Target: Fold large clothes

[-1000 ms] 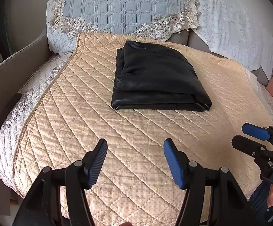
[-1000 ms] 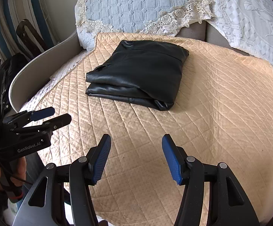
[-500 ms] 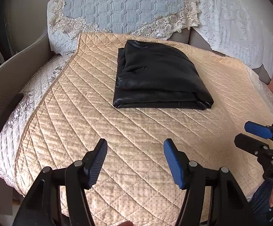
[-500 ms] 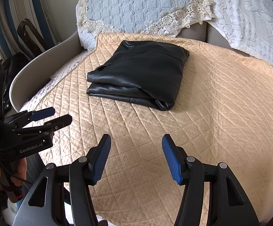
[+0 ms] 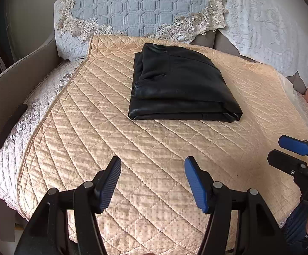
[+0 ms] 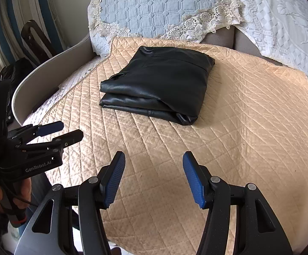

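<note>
Lying folded into a thick rectangle, the black leather garment (image 5: 181, 87) sits in the upper middle of the frame on the beige quilted cover (image 5: 154, 148), below the blue lace-edged pillow (image 5: 141, 4). Both grippers hang over the cover's near part, well apart from the garment. The left gripper (image 5: 152, 182) has its blue fingers (image 5: 194, 184) released, grasping nothing; the right gripper (image 6: 154, 178) likewise stands spread and empty.
</note>
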The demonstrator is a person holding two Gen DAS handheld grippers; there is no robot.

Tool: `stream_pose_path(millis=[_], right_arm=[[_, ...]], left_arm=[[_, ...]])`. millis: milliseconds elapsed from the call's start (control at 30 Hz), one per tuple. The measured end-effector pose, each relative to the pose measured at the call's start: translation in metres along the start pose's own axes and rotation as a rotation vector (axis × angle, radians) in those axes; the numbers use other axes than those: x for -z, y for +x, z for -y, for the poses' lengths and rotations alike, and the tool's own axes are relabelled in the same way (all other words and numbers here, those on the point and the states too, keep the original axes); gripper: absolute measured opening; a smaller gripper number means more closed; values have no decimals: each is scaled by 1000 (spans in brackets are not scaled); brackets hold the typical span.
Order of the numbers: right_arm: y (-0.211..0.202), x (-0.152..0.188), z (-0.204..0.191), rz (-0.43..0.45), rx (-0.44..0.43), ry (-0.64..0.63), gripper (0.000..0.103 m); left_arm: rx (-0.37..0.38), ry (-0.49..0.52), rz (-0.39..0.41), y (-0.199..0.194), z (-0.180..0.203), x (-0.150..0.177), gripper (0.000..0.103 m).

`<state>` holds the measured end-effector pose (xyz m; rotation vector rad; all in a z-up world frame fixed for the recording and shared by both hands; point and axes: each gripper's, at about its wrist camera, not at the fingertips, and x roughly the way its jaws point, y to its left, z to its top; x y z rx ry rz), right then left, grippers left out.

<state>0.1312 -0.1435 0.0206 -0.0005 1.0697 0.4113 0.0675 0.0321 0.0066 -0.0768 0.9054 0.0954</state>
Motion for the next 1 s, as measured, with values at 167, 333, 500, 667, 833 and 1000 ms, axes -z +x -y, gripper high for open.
stream_pose_path(millis=[167, 333, 500, 667, 833, 1000], right_arm=[[-1, 1, 1, 0, -4, -2, 57], [-2, 1, 1, 4, -7, -6, 57], [-2, 1, 1, 4, -8, -11, 57], [-2, 2, 2, 4, -11, -13, 57], [-2, 2, 3, 7, -13, -9, 57], [-3, 4, 6, 12, -18, -6, 57]], left_arm=[[-4, 7, -6, 0, 2, 2, 64], [-6, 14, -13, 2, 4, 3, 64], [-15, 18, -16, 3, 5, 2, 64], [-20, 22, -19, 4, 4, 2, 64], [-32, 26, -14, 4, 5, 2, 64], [-36, 26, -13, 5, 5, 2, 64]])
